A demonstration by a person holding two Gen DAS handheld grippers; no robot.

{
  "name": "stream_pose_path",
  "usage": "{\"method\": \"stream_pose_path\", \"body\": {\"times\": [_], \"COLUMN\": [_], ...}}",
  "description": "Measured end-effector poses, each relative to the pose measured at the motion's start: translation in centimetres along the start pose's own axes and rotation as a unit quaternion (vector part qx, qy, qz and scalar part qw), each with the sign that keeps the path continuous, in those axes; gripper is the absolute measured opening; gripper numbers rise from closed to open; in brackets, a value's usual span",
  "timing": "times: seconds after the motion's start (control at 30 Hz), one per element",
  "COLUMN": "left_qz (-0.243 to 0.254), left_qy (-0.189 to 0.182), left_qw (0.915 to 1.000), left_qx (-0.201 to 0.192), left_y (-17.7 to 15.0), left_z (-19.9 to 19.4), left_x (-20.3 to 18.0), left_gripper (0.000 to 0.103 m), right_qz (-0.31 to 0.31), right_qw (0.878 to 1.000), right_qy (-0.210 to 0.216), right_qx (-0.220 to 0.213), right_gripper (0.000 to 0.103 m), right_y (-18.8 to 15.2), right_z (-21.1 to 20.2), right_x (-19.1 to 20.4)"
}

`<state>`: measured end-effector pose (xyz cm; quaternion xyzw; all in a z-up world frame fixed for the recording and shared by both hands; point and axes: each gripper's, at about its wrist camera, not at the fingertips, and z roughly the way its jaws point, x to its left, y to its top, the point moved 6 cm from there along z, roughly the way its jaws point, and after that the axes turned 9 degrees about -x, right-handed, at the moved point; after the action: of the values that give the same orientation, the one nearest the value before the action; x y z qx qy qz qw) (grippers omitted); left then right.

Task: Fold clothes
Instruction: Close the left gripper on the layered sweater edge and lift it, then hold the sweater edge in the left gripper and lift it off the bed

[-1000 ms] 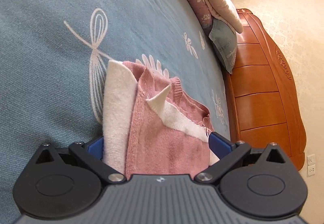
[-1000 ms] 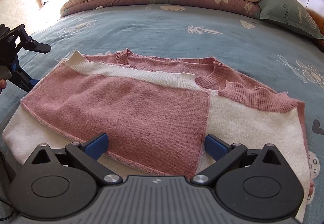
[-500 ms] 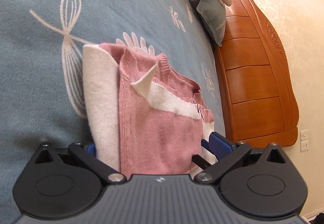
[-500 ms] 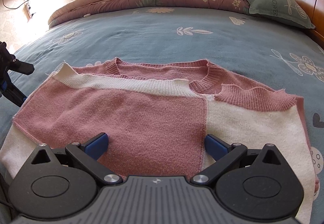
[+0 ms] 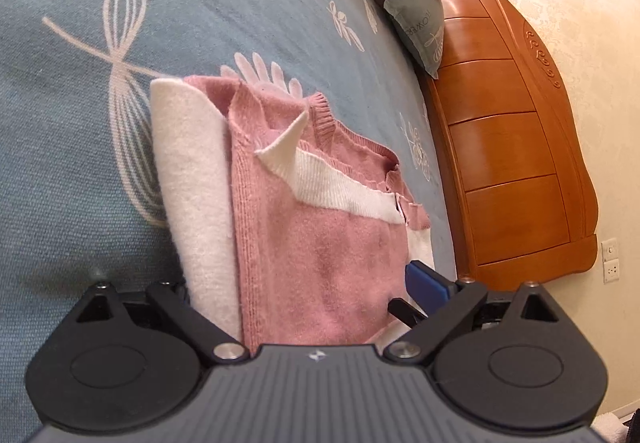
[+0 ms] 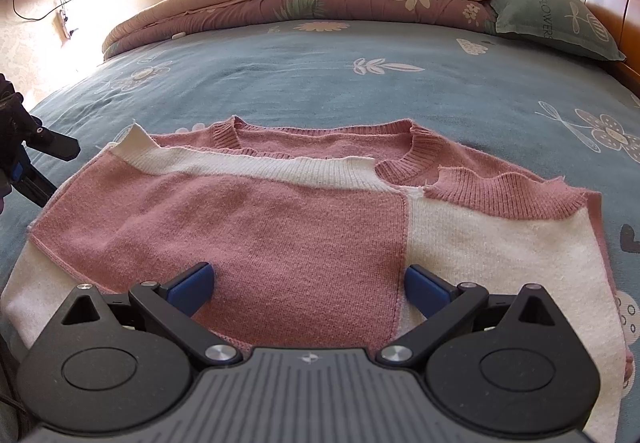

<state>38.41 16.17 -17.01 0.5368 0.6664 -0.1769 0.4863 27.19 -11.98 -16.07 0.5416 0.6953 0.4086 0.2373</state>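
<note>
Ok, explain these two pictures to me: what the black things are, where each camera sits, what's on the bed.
A person holds two black hand-held grippers; each carries a camera looking along its blue-padded fingers. One picture comes from the left gripper, one from the right gripper. A pink-and-white knitted sweater lies partly folded on the blue-grey flowered bedsheet. Both grippers are open, holding nothing; the left's fingers have just been closing slightly, with the sweater's edge between them.

Pink-and-cream knit sweater [image 6: 304, 227] lying flat on blue bedspread [image 6: 360, 91], apparently part-folded.
</note>
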Motion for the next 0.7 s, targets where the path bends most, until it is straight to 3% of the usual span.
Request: {"method": "stream_pose_path", "body": {"times": [0.1, 0.17, 0.23, 0.3, 0.47, 0.6, 0.67, 0.7], "left_qz": [0.006, 0.017, 0.010, 0.000, -0.007, 0.023, -0.002, -0.015], "left_qy": [0.007, 0.012, 0.016, 0.019, 0.030, 0.033, 0.022, 0.016], "left_qw": [1.0000, 0.9997, 0.9995, 0.9993, 0.9995, 0.9983, 0.9991, 0.9992], "left_qx": [-0.003, -0.010, -0.024, -0.032, -0.003, 0.042, 0.037, 0.034], "left_y": [0.1, -0.3, -0.5, -0.5, -0.2, -1.3, -0.6, -0.3], "left_z": [0.1, -0.4, -1.1, -1.5, -1.3, -1.0, -0.8, -0.7], "left_x": [0.1, 0.3, 1.1, 1.8, 1.6, 0.8, 1.7, 2.2], "left_gripper": [0.094, 0.083, 0.063, 0.052, 0.051, 0.053, 0.052, 0.045], "right_qz": [-0.001, 0.000, -0.004, -0.013, -0.021, -0.020, -0.022, -0.023], "right_qw": [1.000, 1.000, 1.000, 1.000, 1.000, 1.000, 1.000, 1.000], "right_qy": [0.002, 0.004, 0.004, 0.004, 0.002, 0.005, 0.004, 0.003], "right_qx": [-0.001, -0.002, -0.003, -0.004, -0.004, -0.005, -0.007, -0.008], "right_gripper": [0.103, 0.103, 0.103, 0.103, 0.103, 0.103, 0.103, 0.103], "right_y": [-0.1, -0.1, -0.2, -0.4, -0.5, -0.5, -0.6, -0.6], "right_z": [-0.2, -0.3, -0.3, -0.3, -0.2, -0.3, -0.3, -0.2], "right_x": [0.0, -0.1, -0.1, 0.0, 0.2, 0.1, 0.1, 0.2]}}
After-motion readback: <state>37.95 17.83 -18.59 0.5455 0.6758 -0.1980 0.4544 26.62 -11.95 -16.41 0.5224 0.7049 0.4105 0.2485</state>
